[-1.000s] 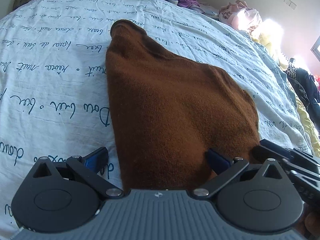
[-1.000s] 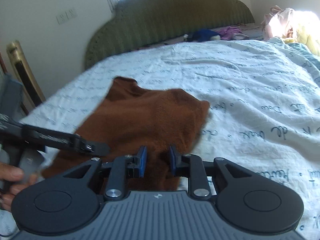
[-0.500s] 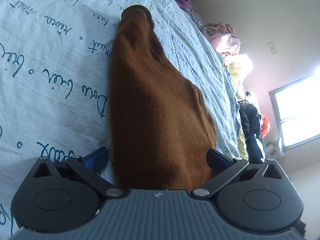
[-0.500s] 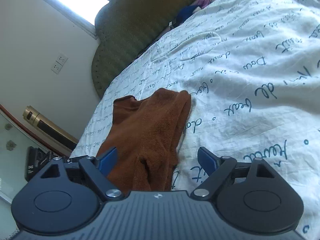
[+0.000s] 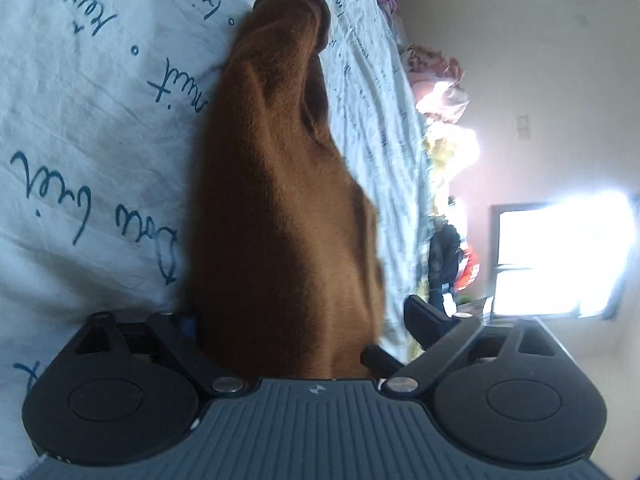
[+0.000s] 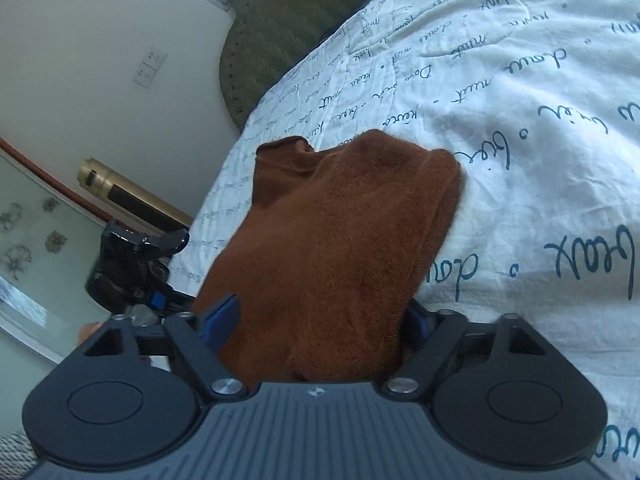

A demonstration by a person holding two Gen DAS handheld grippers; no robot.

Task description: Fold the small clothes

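Fuzzy brown garment (image 5: 276, 208), bunched lengthwise

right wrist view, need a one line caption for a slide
Right gripper straddles the near end of a brown garment on a script-printed bedsheet, jaws just closing.

Both tongs, left (image 5: 296, 328) and right (image 6: 320, 320), half-closed (lately closing)

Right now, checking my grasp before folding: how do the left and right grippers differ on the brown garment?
The left gripper has wider-set jaws than the right gripper. One left finger is clear of the brown garment; both right pads touch it. Shared: both jaws have just been closing, the garment between them.
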